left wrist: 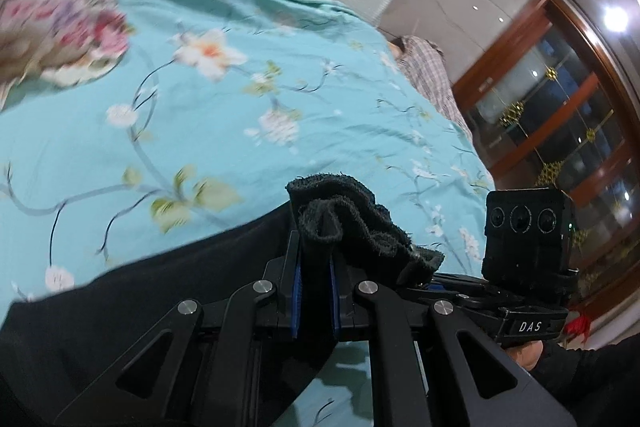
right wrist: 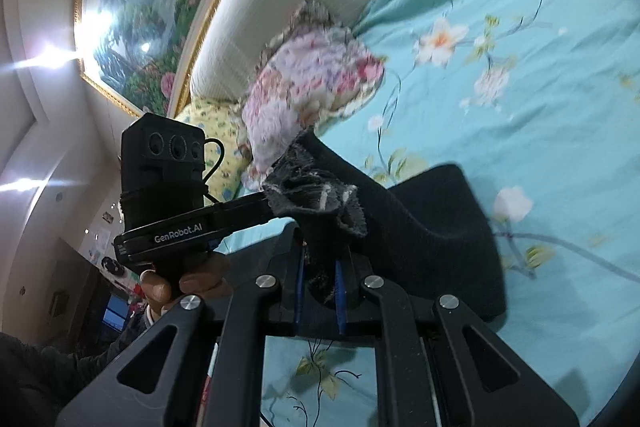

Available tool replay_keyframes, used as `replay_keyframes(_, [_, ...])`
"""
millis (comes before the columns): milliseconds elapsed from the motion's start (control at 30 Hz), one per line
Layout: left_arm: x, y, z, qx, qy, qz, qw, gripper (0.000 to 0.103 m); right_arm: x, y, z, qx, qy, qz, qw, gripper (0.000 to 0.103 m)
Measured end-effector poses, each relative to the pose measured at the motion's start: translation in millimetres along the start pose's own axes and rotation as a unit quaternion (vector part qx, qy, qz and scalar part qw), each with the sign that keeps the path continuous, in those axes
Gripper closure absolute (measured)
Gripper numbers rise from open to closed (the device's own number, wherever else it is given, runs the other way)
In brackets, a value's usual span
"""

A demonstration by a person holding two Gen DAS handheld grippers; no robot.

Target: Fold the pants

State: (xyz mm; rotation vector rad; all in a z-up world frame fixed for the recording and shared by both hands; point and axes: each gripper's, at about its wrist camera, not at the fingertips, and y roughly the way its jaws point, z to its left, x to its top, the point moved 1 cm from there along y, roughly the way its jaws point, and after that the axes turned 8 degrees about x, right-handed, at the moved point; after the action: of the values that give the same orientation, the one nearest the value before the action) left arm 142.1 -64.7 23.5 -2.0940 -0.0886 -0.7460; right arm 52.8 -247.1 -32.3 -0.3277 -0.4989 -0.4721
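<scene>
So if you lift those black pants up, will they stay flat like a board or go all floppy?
Probably floppy: the black pants bunch into soft ruffles where the right gripper pinches them, and sag toward the bed. They likely won't slip easily, since the left gripper is also shut on fuzzy-looking cloth.
</scene>
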Motion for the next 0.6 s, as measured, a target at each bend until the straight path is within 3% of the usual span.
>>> replay_keyframes(367, [-33.3,8.9,38.7,0.019,-0.046,0.009,0.9987,0.093,-21.1,38.9,-14.1,-0.021,0.021,0.047,0.998,0.086])
replay_keyframes(500, [-42.0,6.2,50.8,0.032,-0.067,0.008,0.9972,0.093,-24.8,48.7,-16.8,-0.029,0.028,0.062,0.997,0.080])
replay_keyframes(600, [-49.2,1.1,60.5,0.036,-0.085,0.007,0.9957,0.093,-27.8,54.2,-14.3,-0.033,0.022,0.071,0.997,0.069])
